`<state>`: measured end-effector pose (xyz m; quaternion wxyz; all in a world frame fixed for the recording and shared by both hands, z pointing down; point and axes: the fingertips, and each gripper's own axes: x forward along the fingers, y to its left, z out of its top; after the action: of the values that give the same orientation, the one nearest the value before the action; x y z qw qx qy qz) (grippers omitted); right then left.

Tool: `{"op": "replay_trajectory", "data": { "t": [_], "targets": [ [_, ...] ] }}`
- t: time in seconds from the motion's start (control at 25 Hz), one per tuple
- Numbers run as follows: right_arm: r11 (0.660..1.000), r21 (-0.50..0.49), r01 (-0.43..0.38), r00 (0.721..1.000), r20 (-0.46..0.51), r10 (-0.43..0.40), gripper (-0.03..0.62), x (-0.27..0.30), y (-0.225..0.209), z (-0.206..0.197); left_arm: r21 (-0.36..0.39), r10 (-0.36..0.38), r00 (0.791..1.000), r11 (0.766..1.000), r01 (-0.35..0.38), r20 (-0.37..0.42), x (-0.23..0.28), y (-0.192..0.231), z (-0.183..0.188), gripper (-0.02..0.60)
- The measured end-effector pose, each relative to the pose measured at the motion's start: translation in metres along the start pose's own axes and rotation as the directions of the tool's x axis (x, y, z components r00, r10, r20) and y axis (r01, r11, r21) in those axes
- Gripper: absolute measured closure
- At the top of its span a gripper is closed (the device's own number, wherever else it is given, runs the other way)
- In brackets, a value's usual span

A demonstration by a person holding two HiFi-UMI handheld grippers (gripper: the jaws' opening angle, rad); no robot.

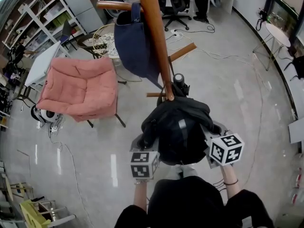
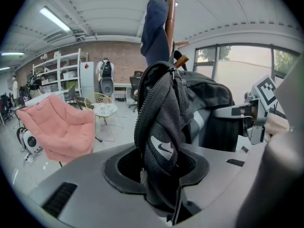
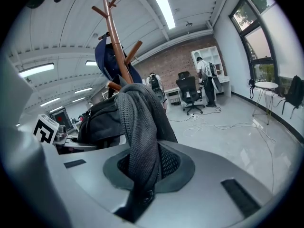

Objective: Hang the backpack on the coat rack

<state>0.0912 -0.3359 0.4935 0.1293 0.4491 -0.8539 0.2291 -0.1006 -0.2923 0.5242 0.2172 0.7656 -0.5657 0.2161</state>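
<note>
Head view: my left gripper [image 1: 148,144] and right gripper [image 1: 209,134], jaws clamped on backpack [image 1: 178,127] mesh, face the coat rack [image 1: 156,42] just ahead.

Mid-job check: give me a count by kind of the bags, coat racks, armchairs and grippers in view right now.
Bags: 2 (black backpack, navy bag hanging on the rack)
Coat rack: 1
Pink armchair: 1
Grippers: 2 (left gripper, right gripper, each clamped on the black backpack)
Total: 6
</note>
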Motion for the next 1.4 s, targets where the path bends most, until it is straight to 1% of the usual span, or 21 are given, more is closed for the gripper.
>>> {"op": "replay_trajectory", "data": {
  "t": [0.2, 0.6, 1.0, 1.4],
  "targets": [
    [1.000, 0.011, 0.008, 1.000, -0.005, -0.008, 0.565, 0.012, -0.006, -0.009, -0.009, 0.001, 1.000, 1.000, -0.002, -0.024, 0.014, 0.004, -0.009, 0.436],
    [0.999, 0.022, 0.023, 0.999, -0.042, -0.022, 0.565, 0.025, -0.013, -0.027, -0.049, -0.004, 0.998, 0.999, 0.000, -0.070, 0.030, 0.009, -0.030, 0.436],
    [1.000, 0.015, 0.023, 0.999, -0.036, -0.022, 0.565, 0.035, -0.017, -0.030, -0.054, 0.006, 0.998, 0.998, -0.009, -0.064, 0.042, 0.015, -0.032, 0.436],
    [0.999, -0.034, 0.026, 0.999, -0.017, -0.027, 0.562, 0.044, -0.024, -0.035, -0.043, 0.037, 0.998, 0.998, -0.039, -0.043, 0.055, 0.019, -0.038, 0.426]
  ]
}}
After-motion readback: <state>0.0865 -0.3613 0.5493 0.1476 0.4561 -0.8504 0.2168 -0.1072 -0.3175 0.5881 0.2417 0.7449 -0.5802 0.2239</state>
